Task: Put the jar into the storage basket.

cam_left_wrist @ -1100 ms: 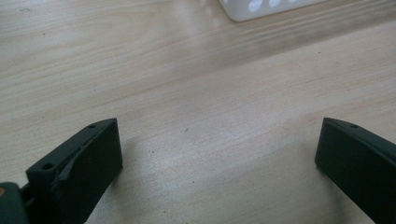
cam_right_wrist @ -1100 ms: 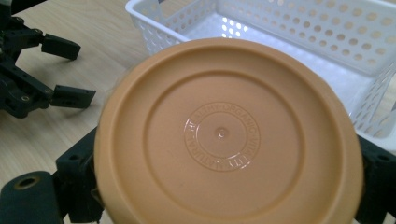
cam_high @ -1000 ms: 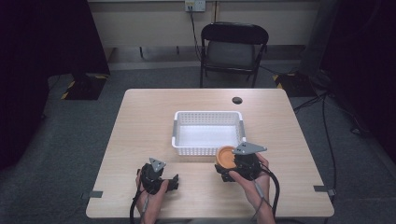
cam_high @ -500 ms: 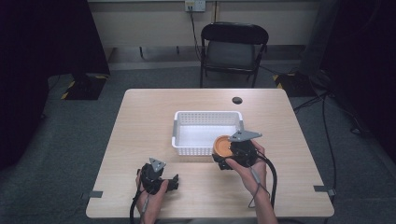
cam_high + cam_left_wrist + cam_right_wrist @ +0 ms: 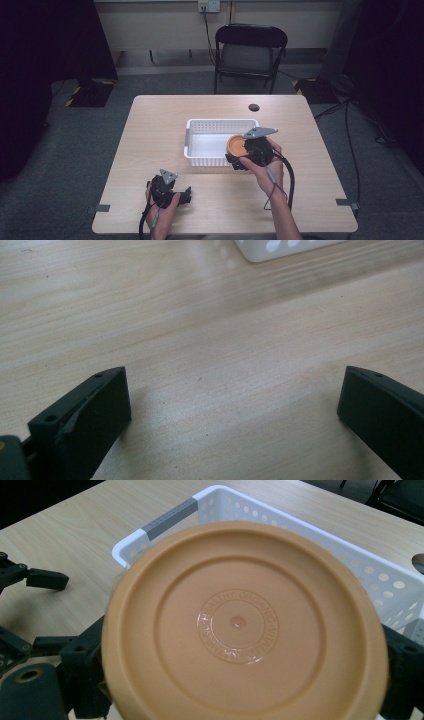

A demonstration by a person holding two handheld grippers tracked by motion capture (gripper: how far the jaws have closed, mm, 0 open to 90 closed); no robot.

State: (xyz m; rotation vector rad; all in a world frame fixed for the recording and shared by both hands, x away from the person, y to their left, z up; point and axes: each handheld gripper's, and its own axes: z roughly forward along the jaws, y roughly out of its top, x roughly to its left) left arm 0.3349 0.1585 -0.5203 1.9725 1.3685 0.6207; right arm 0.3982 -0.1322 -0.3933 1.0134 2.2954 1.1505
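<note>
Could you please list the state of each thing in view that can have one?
Left gripper: open, empty, low over the table.
Right gripper: shut on the orange lid, held over the basket's near right corner.
White basket: upright; nothing seen inside.
Folding chair: unfolded, unoccupied.

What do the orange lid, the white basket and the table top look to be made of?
Orange lid: likely moulded plastic, smooth with a slight sheen, embossed ring lettering. White basket: plastic, its walls perforated in rows. Table: pale wood-grain surface, perhaps laminate; matte.
</note>
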